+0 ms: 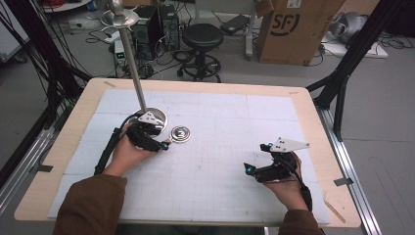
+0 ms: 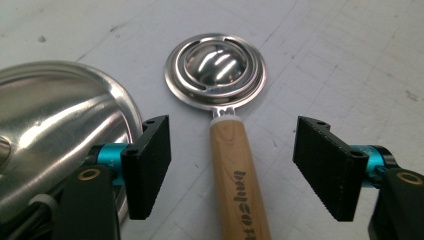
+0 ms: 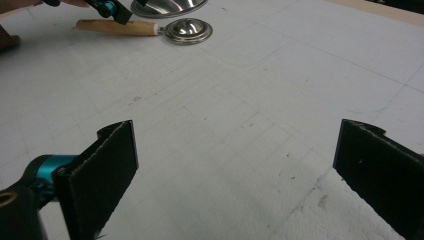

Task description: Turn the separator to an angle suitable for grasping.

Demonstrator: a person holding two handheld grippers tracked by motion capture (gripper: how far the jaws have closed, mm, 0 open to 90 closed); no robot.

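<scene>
- The spoon point(image 2: 216, 75) lies flat on the white mat point(image 1: 235, 147), just beside the shiny stand base point(image 2: 55, 130).
- Its wooden handle point(image 2: 235, 170) sits between the left gripper's point(image 2: 232, 170) jaws, which are not touching it.
- The spoon looks light and stiff. The metal bowl looks slippery, so the wood is the best place to grab.
- The right gripper point(image 3: 235, 175) is wide open and holds nothing.

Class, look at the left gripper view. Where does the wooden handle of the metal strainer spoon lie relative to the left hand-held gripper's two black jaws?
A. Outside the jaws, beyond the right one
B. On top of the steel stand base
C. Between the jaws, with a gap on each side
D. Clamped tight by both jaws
C: the wooden handle lies between the jaws of the left hand-held gripper, and bare table shows on each side of it.
</scene>
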